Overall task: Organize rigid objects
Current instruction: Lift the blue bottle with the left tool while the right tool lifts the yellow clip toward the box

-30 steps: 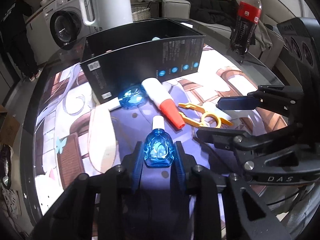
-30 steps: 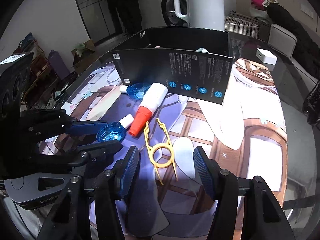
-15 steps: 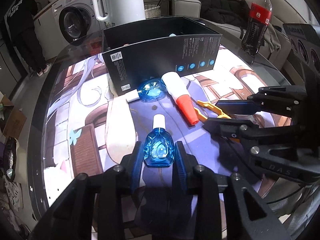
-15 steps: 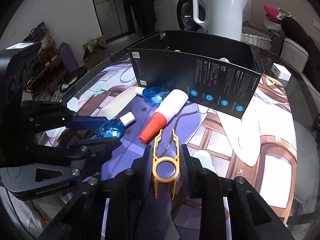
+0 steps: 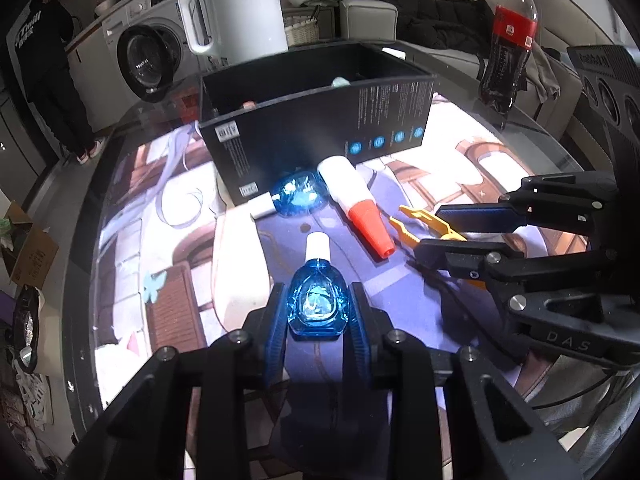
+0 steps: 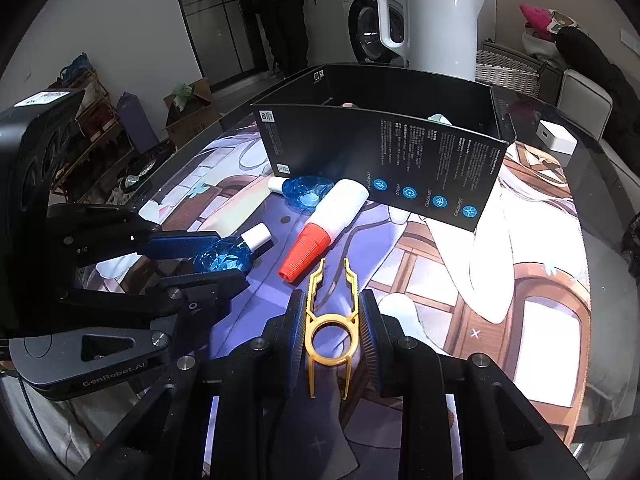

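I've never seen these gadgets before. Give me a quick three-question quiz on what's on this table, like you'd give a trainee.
1. What is the right hand-held gripper gripping?
A. a red-capped tube
B. a yellow plastic tool
C. a white charger
2. True or false: seen from the right camera, the white kettle stands beyond the black box.
3. What colour is the cap of the white tube lying in front of the box?

Key: 1 B; 2 true; 3 red.
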`<state>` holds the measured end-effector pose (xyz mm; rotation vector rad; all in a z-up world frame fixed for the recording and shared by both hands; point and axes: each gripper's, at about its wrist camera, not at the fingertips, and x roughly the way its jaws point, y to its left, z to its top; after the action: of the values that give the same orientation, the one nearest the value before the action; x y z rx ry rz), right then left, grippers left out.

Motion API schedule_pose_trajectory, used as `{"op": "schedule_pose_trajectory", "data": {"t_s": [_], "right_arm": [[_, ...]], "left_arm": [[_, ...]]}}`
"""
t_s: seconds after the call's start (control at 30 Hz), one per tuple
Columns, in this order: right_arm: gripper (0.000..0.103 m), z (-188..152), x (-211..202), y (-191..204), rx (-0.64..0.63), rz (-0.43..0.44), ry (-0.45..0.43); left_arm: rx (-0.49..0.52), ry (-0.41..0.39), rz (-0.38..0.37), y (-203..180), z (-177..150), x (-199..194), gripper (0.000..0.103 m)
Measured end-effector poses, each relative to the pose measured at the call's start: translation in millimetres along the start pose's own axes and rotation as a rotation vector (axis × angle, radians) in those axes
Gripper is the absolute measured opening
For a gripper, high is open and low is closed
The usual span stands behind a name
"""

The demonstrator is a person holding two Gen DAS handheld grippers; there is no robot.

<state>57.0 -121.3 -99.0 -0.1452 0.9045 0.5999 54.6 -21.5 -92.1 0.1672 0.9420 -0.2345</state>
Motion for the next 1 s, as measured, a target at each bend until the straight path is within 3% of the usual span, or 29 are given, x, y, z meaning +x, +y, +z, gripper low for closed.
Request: {"op": "schedule_pose_trajectory", "data": {"t_s": [0.13, 0.27, 0.43, 0.53, 0.67, 1.0], "right_arm": [[0.026, 6, -25, -3, 0.015, -0.013, -0.114], [0.026, 13, -67, 2, -0.001, -0.040, -0.331], [0.026, 7, -134, 22, -0.071, -0.069, -0.668], [0.026, 2, -160, 38, -0.140, -0.081, -0.777], [0.026, 3, -170, 43, -0.130, -0.066, -0.783], [0.026, 27, -164, 33, -0.095, -0.073, -0.754]], "left_arm": [[0.009, -0.128, 0.028, -1, 5, -26, 0.028], [0.003, -0.341, 0.070, 0, 8, -69, 0.028], [-0.027, -0.645, 0.164, 4, 1, -129, 0.029], [-0.026, -0.739, 0.190, 5, -4, -149, 0.029], [-0.008, -0.773, 0.192, 6, -5, -155, 0.029], [-0.042, -0.729, 0.131, 9, 23, -147, 0.029]]}}
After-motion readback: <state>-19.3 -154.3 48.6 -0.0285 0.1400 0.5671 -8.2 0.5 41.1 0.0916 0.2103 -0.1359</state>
